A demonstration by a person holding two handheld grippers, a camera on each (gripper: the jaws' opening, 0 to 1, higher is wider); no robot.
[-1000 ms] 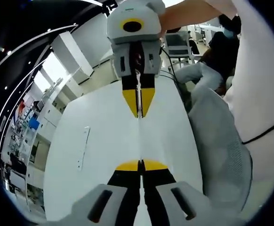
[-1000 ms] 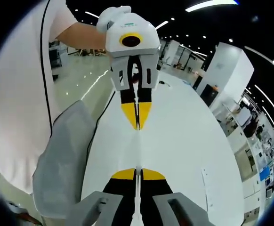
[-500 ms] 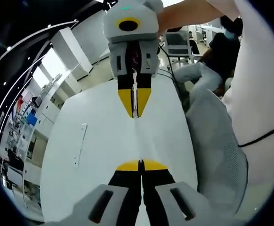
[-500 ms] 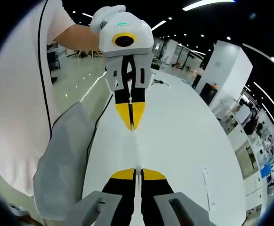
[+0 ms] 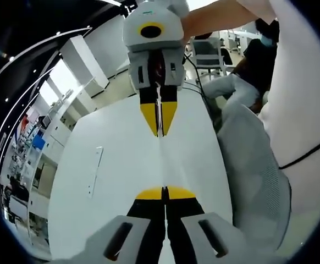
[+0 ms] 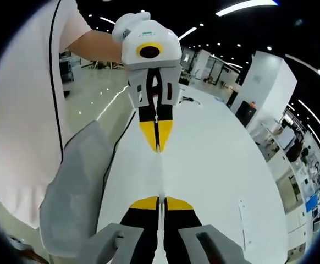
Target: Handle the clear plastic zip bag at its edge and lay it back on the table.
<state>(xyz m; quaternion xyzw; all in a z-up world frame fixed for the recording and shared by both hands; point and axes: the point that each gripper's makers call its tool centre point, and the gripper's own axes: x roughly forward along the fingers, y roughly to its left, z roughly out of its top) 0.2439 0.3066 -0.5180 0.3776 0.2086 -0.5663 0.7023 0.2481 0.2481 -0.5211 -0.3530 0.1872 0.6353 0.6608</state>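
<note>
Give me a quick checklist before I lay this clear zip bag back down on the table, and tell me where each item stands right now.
1. Left gripper shut on the bag's edge: ok, its yellow tips are together on the thin clear edge.
2. Right gripper shut on the opposite edge: ok, jaws closed.
3. Zip bag stretched between the two grippers: ok, it runs as a straight, thin line from one pair of tips to the other.
4. White table under the bag free of things: ok, apart from a thin strip lying off to one side.
5. Bag's height above the table: cannot tell.
6. Bag zipped shut: cannot tell, it is seen edge-on.
</note>
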